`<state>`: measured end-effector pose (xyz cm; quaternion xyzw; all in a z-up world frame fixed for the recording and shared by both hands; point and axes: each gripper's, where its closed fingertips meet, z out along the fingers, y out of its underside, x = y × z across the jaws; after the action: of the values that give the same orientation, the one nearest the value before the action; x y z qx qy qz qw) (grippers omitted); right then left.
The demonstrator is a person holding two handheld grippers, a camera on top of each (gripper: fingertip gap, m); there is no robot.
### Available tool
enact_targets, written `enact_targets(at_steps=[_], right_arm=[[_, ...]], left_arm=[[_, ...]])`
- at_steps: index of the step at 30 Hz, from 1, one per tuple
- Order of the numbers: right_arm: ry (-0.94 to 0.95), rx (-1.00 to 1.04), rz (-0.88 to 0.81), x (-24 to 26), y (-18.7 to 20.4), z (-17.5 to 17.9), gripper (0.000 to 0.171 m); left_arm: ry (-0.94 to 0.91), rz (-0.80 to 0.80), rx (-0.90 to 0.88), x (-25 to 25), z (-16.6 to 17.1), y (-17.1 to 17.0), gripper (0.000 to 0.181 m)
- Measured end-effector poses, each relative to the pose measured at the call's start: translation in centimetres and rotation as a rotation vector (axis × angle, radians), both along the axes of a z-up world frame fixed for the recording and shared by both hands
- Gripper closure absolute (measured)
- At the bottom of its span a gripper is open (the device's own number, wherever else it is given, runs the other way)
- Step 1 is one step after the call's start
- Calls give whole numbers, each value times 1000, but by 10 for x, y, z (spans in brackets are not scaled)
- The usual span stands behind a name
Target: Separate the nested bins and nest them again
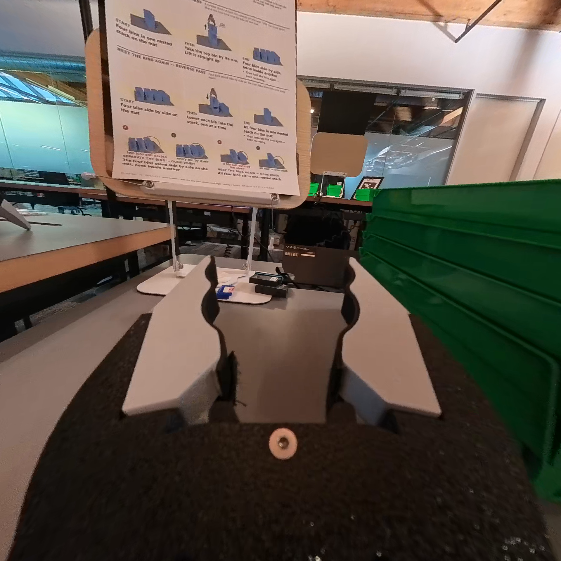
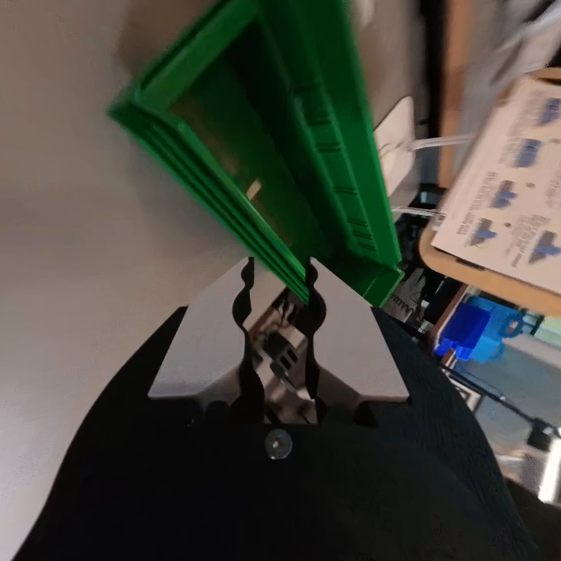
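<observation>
A stack of several nested green bins (image 1: 455, 273) fills the right side of the left wrist view, standing on the grey table (image 1: 288, 340). My left gripper (image 1: 280, 264) is open wide and empty, just left of the stack and above the table. In the blurred right wrist view the stack (image 2: 273, 151) shows from its open top, tilted in the frame. My right gripper (image 2: 280, 262) is open. The stacked rims at one corner reach in between its jaws and lie against the right finger (image 2: 340, 318). The left finger (image 2: 212, 328) is clear of them.
An instruction sheet on a board (image 1: 203, 91) stands on a white base (image 1: 158, 285) at the table's far end. Small black boxes (image 1: 273, 283), a blue item (image 1: 226, 293) and a dark box (image 1: 315, 264) lie near it. Another table (image 1: 60, 243) stands left.
</observation>
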<state>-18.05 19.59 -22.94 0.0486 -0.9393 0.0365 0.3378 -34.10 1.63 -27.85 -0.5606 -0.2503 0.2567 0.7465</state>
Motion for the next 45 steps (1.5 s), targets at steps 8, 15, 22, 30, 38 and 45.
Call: enact_targets(at_steps=[8, 15, 22, 30, 38, 45], right_arm=[[-253, 310, 107, -16, 6, -9, 157], [-407, 438, 139, -19, 12, -17, 164], [-391, 472, 204, -24, 1, -12, 169], [-379, 395, 182, -30, -5, -8, 170], [-360, 360, 163, -31, -2, -7, 169], [-342, 326, 140, -30, -1, -8, 169]], left_arm=[[-38, 4, 30, -12, 0, -3, 100], [-27, -6, -7, -10, -3, 4, 101], [-30, -7, -23, -11, -5, 6, 101], [-27, -9, -30, -11, -6, 7, 101], [18, -54, -14, -3, 5, 2, 96], [612, -170, -312, 125, 33, -13, 109]])
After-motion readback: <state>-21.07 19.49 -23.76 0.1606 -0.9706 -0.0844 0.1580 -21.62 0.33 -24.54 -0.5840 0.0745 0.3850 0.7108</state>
